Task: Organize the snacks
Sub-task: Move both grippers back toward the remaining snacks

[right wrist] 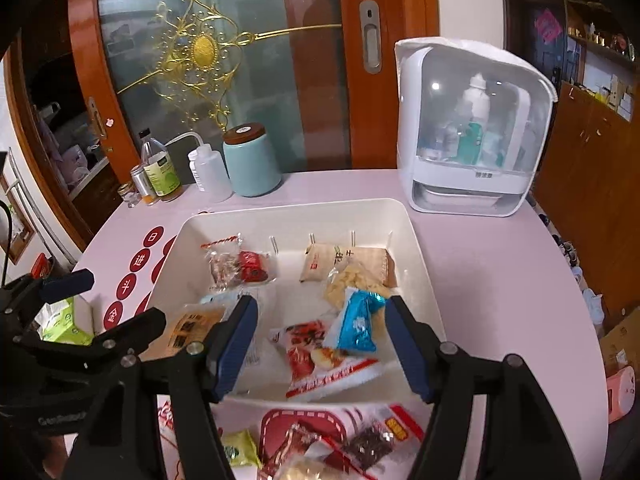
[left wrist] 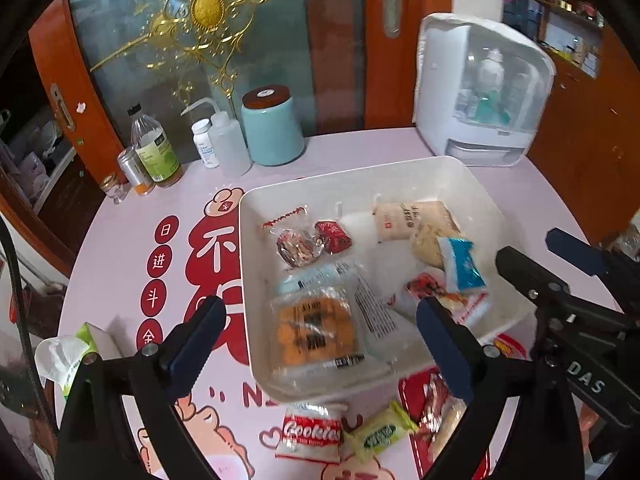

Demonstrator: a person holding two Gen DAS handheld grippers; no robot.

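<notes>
Two black grippers, left [left wrist: 320,344] and right [right wrist: 320,344], hang jaws apart, gripping nothing, over the white plastic bin [right wrist: 424,280]; blue foil packet [right wrist: 356,324] at its four o'clock.

A round pink table [right wrist: 500,264] stands before a sliding wooden door [right wrist: 224,60] with frosted glass and gold ornament. Wooden cabinets [right wrist: 592,168] line the right wall.

Bin [right wrist: 420,264] open from above; far table edge blocked by bottles [right wrist: 160,172], canister [right wrist: 252,164], white cabinet [right wrist: 472,128].
</notes>
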